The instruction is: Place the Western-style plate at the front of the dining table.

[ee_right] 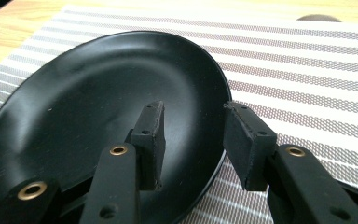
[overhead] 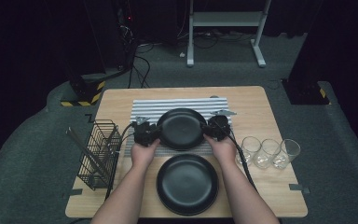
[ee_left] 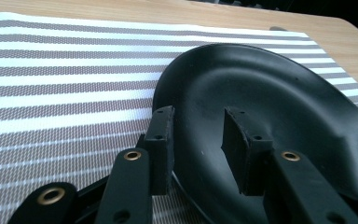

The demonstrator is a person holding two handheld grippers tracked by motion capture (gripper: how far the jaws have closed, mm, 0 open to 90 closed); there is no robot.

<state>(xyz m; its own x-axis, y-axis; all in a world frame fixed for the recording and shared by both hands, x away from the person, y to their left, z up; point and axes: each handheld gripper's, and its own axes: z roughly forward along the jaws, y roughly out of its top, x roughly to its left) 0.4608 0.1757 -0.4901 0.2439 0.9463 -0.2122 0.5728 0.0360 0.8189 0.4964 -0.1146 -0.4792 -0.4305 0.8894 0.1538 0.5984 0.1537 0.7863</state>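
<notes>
Upper black plate sits on the striped mat, its rim between the fingers of both left gripper and right gripper. Fingers look spread, probably not clamped yet. Second plate waits on the desk behind the fingers.

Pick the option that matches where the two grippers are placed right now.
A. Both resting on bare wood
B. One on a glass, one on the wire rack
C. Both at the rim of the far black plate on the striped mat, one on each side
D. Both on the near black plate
C: in the high view the left gripper and the right gripper flank the far black plate on the striped mat, and each gripper view shows open jaws straddling its rim.
</notes>
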